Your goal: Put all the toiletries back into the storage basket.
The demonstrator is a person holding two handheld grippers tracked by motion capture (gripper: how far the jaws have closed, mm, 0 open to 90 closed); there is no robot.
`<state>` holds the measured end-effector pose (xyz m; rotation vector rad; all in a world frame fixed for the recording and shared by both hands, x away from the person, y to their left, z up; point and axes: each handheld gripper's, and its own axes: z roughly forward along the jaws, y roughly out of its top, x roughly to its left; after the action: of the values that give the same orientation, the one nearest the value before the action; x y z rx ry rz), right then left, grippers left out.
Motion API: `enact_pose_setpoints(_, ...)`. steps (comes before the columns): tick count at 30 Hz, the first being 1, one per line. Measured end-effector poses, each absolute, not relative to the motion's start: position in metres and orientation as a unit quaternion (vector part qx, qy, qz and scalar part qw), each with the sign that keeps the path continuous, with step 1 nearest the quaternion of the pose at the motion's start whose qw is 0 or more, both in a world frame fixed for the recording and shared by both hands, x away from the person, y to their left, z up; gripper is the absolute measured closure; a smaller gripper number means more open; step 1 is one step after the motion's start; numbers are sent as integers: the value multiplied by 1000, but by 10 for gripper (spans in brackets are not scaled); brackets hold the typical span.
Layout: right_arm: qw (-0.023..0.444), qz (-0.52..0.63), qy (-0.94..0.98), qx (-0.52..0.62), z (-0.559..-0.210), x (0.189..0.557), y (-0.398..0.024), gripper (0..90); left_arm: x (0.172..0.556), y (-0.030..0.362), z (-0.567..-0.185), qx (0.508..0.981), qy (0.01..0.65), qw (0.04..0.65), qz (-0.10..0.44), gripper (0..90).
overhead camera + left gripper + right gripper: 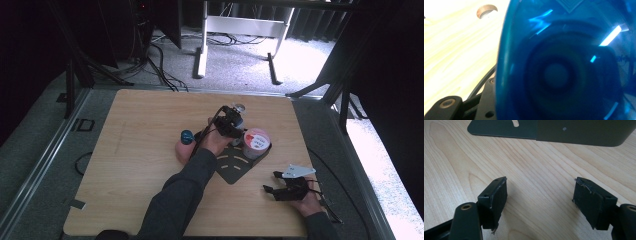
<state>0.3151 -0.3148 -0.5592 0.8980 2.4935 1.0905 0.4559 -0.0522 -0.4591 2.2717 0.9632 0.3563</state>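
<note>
We see the left gripper (231, 121) out over the middle of the wooden table (150, 125), the person's left forearm in a dark sleeve (185, 192) reaching in from the bottom of the high view. In the left gripper view a translucent blue cup-like object (564, 62) sits right up against the camera, blurred, with pale table (456, 50) to its left; it appears to lie between the jaws, though we cannot tell whether the pads are pressing on it. In the high view a small blue round thing (187, 136) shows just beside the left hand (212, 142), and we cannot tell whether it is the same object.

Just beside the left gripper stands a clear round container with a white and red label (256, 142), resting at the upright end of a black metal bracket (235, 167) whose flat slotted plate lies on the table.

The right gripper (287, 187) rests near the table's near right corner, well apart from the left one. In the right gripper view its jaws stand spread with bare table (536, 192) between the pads (496, 197), pinching nothing; the black bracket (564, 130) lies ahead of them.
</note>
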Motion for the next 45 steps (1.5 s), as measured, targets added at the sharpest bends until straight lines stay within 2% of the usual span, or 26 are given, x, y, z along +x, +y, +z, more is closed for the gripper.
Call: enact_pose_setpoints(45,138,377,862,310,-559,315,-315,269,477,-67,-467,854,385,330,119,548)
